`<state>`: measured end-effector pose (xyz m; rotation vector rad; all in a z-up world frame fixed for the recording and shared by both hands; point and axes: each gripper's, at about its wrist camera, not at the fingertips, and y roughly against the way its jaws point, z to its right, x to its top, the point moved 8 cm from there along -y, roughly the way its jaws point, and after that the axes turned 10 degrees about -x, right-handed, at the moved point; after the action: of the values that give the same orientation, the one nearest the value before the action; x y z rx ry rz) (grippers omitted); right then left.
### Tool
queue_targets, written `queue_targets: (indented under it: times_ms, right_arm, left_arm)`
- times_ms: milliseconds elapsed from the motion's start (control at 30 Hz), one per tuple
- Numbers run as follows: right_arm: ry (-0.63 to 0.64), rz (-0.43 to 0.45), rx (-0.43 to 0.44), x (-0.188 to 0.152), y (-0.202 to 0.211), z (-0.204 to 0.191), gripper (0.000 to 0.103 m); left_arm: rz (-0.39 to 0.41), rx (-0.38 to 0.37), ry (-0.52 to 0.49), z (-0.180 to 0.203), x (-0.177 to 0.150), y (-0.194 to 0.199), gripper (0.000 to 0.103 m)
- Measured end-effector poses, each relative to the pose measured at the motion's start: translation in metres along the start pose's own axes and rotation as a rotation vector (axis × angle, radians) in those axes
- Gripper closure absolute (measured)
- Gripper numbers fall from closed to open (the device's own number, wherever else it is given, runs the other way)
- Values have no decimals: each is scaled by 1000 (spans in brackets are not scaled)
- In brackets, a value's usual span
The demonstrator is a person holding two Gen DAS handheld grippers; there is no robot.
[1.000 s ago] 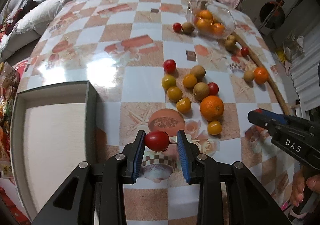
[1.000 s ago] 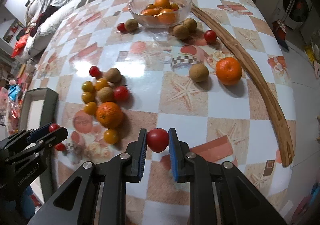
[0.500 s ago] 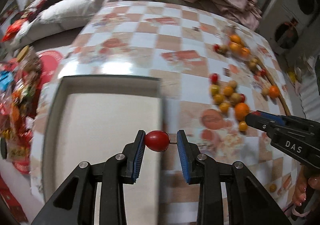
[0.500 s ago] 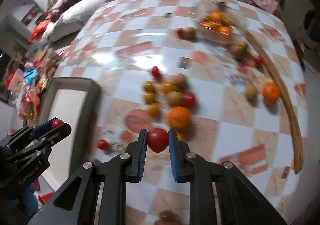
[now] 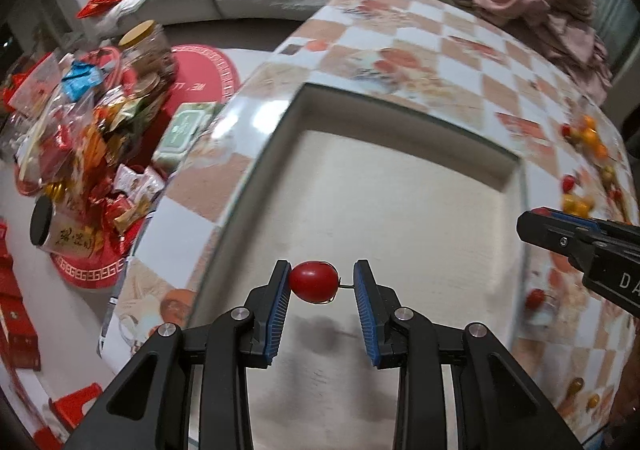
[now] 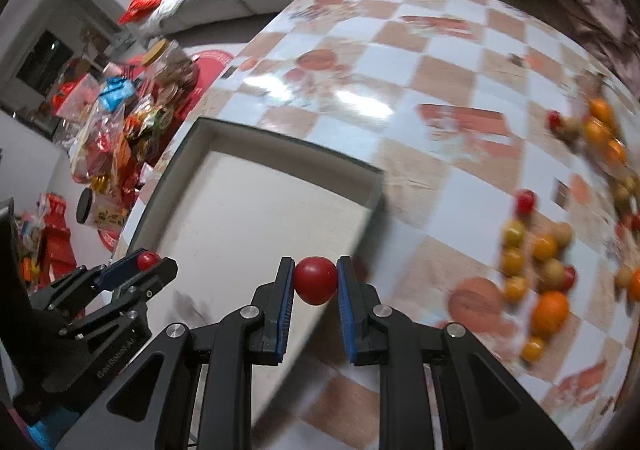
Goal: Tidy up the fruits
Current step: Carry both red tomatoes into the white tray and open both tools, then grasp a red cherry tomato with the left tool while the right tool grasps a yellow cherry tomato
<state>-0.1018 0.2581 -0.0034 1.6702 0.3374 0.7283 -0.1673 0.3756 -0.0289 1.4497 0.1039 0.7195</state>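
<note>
Red tomato (image 5: pixel 314 281) clamped in left tool (image 5: pixel 322 286): left pad on the skin, stem against right pad, over the tray's (image 5: pixel 514 170) bare floor. Second tomato (image 6: pixel 315 280) pinched tight in right tool (image 6: pixel 315 282), above the tray's right rim (image 6: pixel 372 202). Raised rim all round the tray, inside clear. Beyond it open checkered counter (image 6: pixel 400 62); loose fruit pile (image 6: pixel 540 262) far right, well apart from both tools.
</note>
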Motion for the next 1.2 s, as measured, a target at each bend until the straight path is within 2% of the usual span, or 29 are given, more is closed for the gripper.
queue_targets:
  times_ms: [233,533,567,600,633,700,767,867,1000,1200]
  right_arm:
    - [64,-29,-43,10,-31,-24,80]
    - [147,-43,-129,10,-54,-34,79]
    - [153,-38,-134,10,-53,-35,79]
    - [157,-38,-136,10,-53,-36,78]
    - [161,-38,-133,10,-53,-36,77]
    - [168,-44,-101,10,-53,-40,65]
    - [171,-40,-123,11,-53,-39,42]
    - [140,-28,-97,14,-47,-37,38]
    - [100,17,-61,21,-26,-31,25]
    - [26,66,-36,22,8,-10,24]
  left_arm:
    - [-16,18,11,-19,-1,-19,69]
    - [-36,15,-27,-18,-9,-28,67]
    - [-35,19,-28,-18,-10,-28,59]
    - [-29,26,-29,-19,-10,-27,37]
    - [-15,31,-29,-20,-10,-25,30]
    - [5,29,-35,-20,-9,-22,28]
    - [-16,32,-48,-19,-11,-25,28]
    - [-26,40,-64,-19,-12,-25,28]
    - [-35,39,-78,-15,-13,-20,28]
    - [-30,24,-142,12,-9,-8,28]
